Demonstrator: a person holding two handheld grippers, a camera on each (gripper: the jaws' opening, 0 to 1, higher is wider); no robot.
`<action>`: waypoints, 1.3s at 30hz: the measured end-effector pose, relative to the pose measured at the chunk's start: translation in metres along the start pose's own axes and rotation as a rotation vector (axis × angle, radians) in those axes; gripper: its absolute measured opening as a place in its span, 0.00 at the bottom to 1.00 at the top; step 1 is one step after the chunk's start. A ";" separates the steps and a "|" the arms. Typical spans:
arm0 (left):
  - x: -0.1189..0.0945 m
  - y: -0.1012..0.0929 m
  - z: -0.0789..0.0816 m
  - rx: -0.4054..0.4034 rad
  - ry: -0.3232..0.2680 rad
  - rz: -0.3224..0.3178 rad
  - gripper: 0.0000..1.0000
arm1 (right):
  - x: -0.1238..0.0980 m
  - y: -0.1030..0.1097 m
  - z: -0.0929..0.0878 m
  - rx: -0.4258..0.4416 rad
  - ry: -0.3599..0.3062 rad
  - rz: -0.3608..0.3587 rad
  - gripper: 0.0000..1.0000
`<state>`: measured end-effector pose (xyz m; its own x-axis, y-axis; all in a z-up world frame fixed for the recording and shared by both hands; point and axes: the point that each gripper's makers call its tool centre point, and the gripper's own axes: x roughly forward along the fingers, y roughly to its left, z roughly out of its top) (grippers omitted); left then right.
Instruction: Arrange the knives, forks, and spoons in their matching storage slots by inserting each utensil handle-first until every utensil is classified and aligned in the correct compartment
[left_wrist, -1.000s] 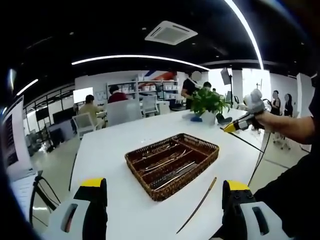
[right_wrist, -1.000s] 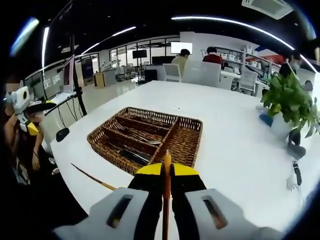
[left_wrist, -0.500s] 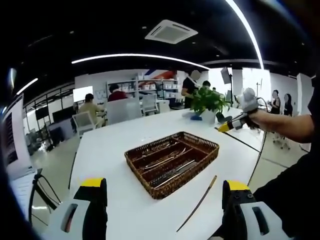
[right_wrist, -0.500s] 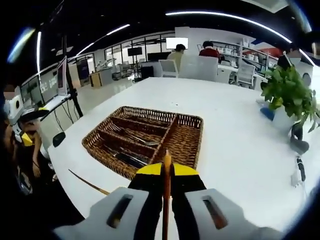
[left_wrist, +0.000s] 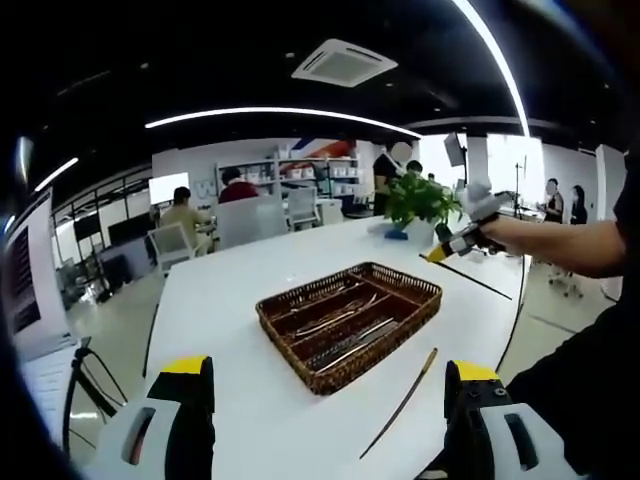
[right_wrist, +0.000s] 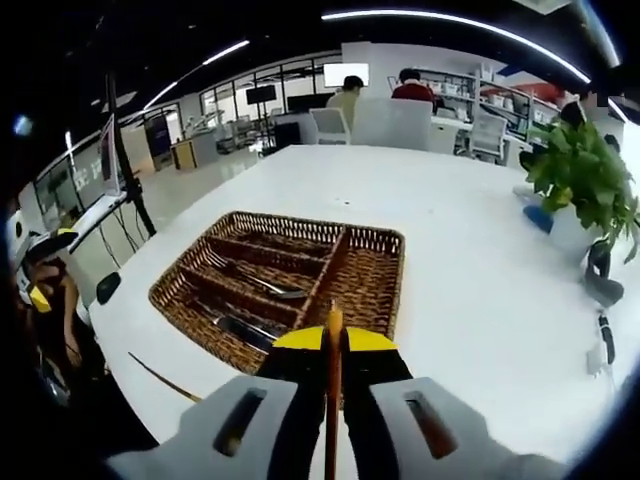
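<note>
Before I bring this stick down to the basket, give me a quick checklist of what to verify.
1. Right claw shut on the thin stick: ok.
2. Wicker basket ahead of the right claw, in line: ok.
3. Large end compartment looks free: ok.
4. Left claw open, holding nothing: ok.
5. Second stick still on the table beside the basket, not yet stored: not ok.
6. Which end of the held stick leads: cannot tell.
</note>
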<state>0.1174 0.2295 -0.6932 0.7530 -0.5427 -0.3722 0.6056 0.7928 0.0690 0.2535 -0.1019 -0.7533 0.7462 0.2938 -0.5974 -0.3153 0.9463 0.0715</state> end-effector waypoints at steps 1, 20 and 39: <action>0.000 0.000 0.000 0.000 0.000 -0.001 1.00 | 0.002 -0.001 0.001 0.004 0.003 -0.001 0.02; 0.001 0.000 -0.007 -0.011 0.007 -0.001 1.00 | 0.053 -0.022 0.023 0.036 0.073 -0.021 0.02; 0.003 0.001 -0.015 -0.019 0.024 -0.003 1.00 | 0.101 -0.027 0.068 0.080 0.106 -0.016 0.02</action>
<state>0.1164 0.2330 -0.7081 0.7445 -0.5383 -0.3949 0.6026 0.7965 0.0502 0.3770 -0.0885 -0.7616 0.6836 0.2662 -0.6796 -0.2528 0.9598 0.1216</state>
